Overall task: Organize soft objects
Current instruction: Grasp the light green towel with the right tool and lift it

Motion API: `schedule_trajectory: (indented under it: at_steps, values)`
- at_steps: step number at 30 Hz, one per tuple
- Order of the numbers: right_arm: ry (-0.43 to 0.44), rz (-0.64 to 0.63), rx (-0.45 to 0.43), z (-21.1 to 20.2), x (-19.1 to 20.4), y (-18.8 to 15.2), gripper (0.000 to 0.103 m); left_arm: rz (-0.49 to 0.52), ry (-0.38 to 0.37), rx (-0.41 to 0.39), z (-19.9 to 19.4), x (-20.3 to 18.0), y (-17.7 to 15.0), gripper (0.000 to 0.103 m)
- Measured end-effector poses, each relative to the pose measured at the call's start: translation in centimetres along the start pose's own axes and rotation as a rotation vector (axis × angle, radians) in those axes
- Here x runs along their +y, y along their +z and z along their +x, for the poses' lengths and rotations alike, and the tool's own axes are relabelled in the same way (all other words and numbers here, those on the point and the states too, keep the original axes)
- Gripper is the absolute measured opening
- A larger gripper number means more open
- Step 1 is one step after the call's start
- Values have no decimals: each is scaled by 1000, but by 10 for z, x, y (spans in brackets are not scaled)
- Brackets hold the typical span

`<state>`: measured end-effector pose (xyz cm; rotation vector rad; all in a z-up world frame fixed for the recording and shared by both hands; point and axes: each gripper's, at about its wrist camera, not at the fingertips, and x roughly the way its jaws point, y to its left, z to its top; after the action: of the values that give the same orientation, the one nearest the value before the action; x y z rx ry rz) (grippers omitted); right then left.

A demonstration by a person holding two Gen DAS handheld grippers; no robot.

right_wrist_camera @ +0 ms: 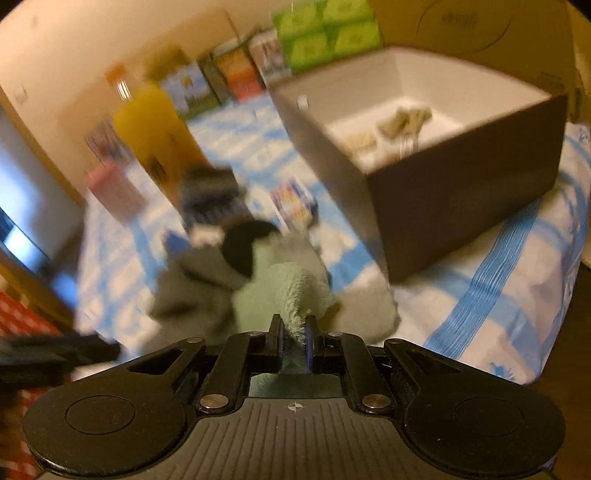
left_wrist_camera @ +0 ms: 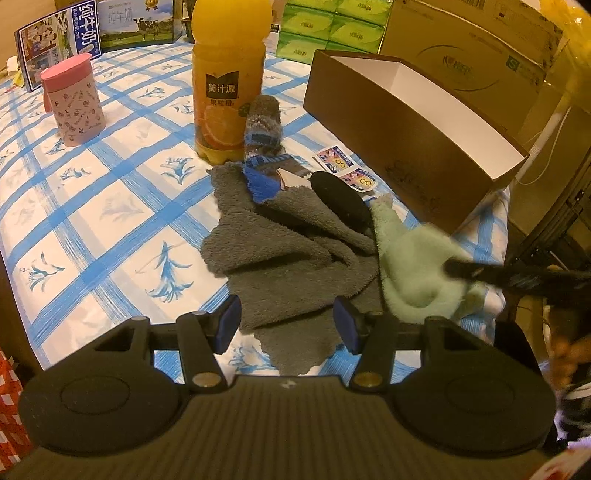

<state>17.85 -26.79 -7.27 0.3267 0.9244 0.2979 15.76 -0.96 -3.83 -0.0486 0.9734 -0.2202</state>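
Note:
A pale green fluffy cloth (left_wrist_camera: 413,266) lies on the blue-checked tablecloth beside a grey towel (left_wrist_camera: 280,254). My right gripper (right_wrist_camera: 294,328) is shut on an edge of the green cloth (right_wrist_camera: 284,288); in the left wrist view it reaches in from the right as a dark blur (left_wrist_camera: 461,269). My left gripper (left_wrist_camera: 286,323) hovers open over the grey towel's near edge, nothing between its fingers. A knitted blue and grey sock (left_wrist_camera: 260,140) and a black soft piece (left_wrist_camera: 340,199) lie on the towel. The brown box (left_wrist_camera: 406,147) with a white inside stands to the right, with small pale items (right_wrist_camera: 402,122) in it.
An orange juice bottle (left_wrist_camera: 227,77) stands behind the sock, a pink lidded cup (left_wrist_camera: 74,103) at the left. Green tissue packs (left_wrist_camera: 332,26), milk cartons (left_wrist_camera: 136,22) and a big cardboard box (left_wrist_camera: 476,48) line the back. Printed cards (left_wrist_camera: 347,168) lie by the brown box.

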Motion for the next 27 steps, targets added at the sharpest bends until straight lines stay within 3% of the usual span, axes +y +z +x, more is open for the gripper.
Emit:
schedule_trajectory:
  at_steps: [3,4,6,7,8,11,16,24,25,27]
  values:
    - [-41,-34,53,18,0,-10,16,-2,-2,8,3,1,0,52]
    - [-50,-37,49,19,-1,-11,23,-3,-2,12,5,2,0,52]
    - [-59,-31,31,12,-4,-12,42,-5,-4,21,9,2,0,52]
    - [-72,-23,19,8,-7,-13,62,-4,-7,24,11,2,0,52]
    - [-93,-13,-2,5,-11,-13,73,-2,-9,27,12,1,0,52]
    - [-116,17,-28,1,-19,-16,77,6,-18,30,16,-3,1,52]
    - [-55,104,-16,11,-29,-16,80,12,-22,32,19,-5,1,52]
    - [3,93,-40,29,-19,-17,81,1,-6,46,23,0,0,52]
    - [8,70,-39,30,-16,-19,79,1,-6,47,23,0,0,52]
    - [18,11,-32,31,-10,-22,59,1,-6,47,24,0,0,52]
